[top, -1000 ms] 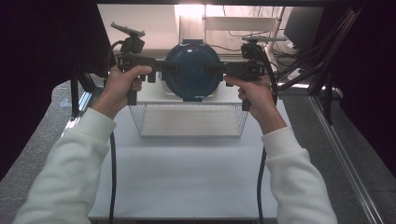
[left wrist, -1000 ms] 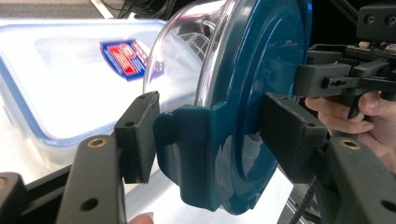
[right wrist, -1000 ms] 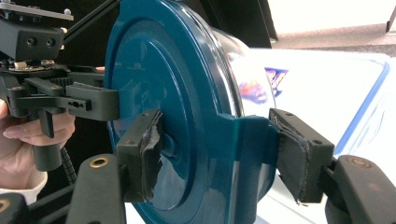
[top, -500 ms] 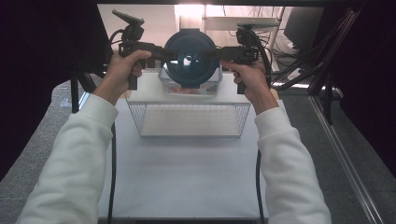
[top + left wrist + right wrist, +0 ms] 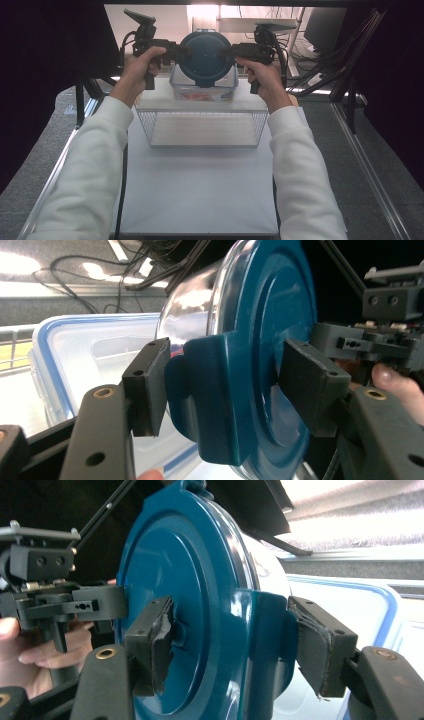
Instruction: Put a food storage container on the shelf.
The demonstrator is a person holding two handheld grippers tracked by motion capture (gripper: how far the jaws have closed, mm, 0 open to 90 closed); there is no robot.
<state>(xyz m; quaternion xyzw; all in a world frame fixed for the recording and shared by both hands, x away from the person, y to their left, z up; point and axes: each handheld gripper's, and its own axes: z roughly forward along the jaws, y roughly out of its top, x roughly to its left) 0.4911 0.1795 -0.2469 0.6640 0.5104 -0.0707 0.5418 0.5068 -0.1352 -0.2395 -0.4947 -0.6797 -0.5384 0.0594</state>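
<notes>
High view shows us reaching forward with both white-sleeved arms stretched from the bottom corners toward the top centre of the frame, forearms nearly straight and converging. Our left hand (image 5: pixel 141 67) grips the handle of the left gripper (image 5: pixel 181 50) at upper left, and our right hand (image 5: pixel 264 75) grips the right gripper (image 5: pixel 229 50) at upper right; both grippers point inward at each other, level, with their jaws meeting the opposite sides of the round container with the blue lid (image 5: pixel 205 57). We hold that container between us in the air, at the top centre of the frame, above a clear rectangular box (image 5: pixel 204 90) and beyond the wire basket (image 5: pixel 202 127) that sits on the white table (image 5: pixel 200 190).

Left gripper view has the left gripper (image 5: pixel 225 385) with its two black pads clamped on the blue side tab of the lid (image 5: pixel 260 350), one pad at centre left, the other on the lid's face at centre right. The glass body shows behind the lid at the upper middle, and the blue-rimmed clear box (image 5: pixel 75 360) lies at the left.

Right gripper view has the right gripper (image 5: pixel 235 635) pinching the opposite tab in the same way, its worn pads pressed on the lid (image 5: pixel 175 580) on either side. The left gripper (image 5: pixel 75 602) sits at the far left of that frame.
</notes>
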